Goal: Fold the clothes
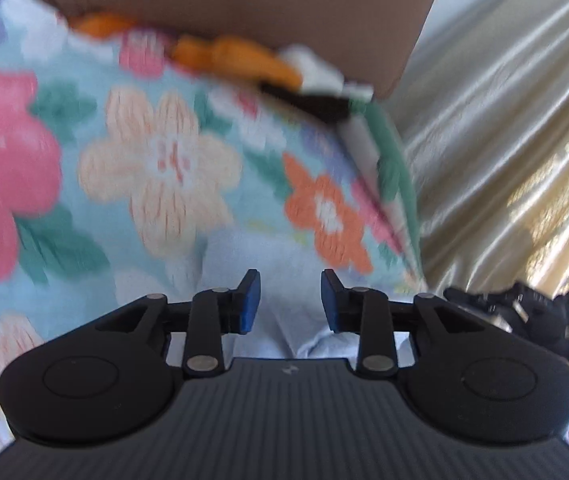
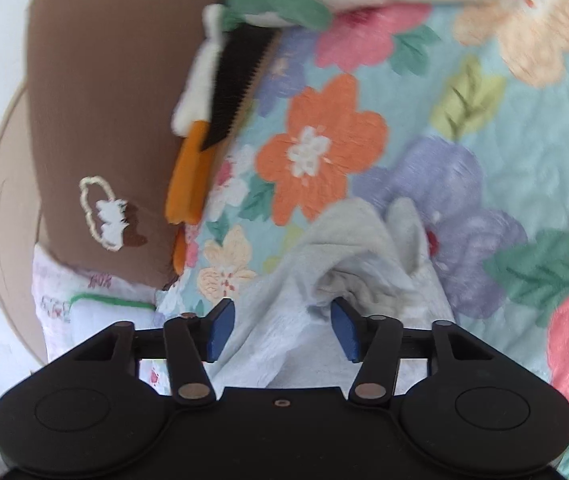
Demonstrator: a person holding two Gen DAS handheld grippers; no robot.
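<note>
A pale whitish garment (image 2: 348, 248) lies bunched on a floral quilt (image 2: 484, 120). My right gripper (image 2: 282, 330) stands open over it. The cloth runs up between the blue pads; the right pad touches a fold and the left pad stands clear of it. In the left wrist view the same pale cloth (image 1: 268, 264) lies flat on the quilt (image 1: 144, 160) under my left gripper (image 1: 290, 304). That gripper is open, with a gap between its pads and nothing pinched.
A brown pillow (image 2: 116, 100) (image 1: 244, 0) lies at the far side of the quilt, with an orange, black and white soft toy (image 2: 192, 168) against it. Shiny golden fabric (image 1: 504, 120) hangs to the right. A black device (image 1: 524, 312) shows at the right edge.
</note>
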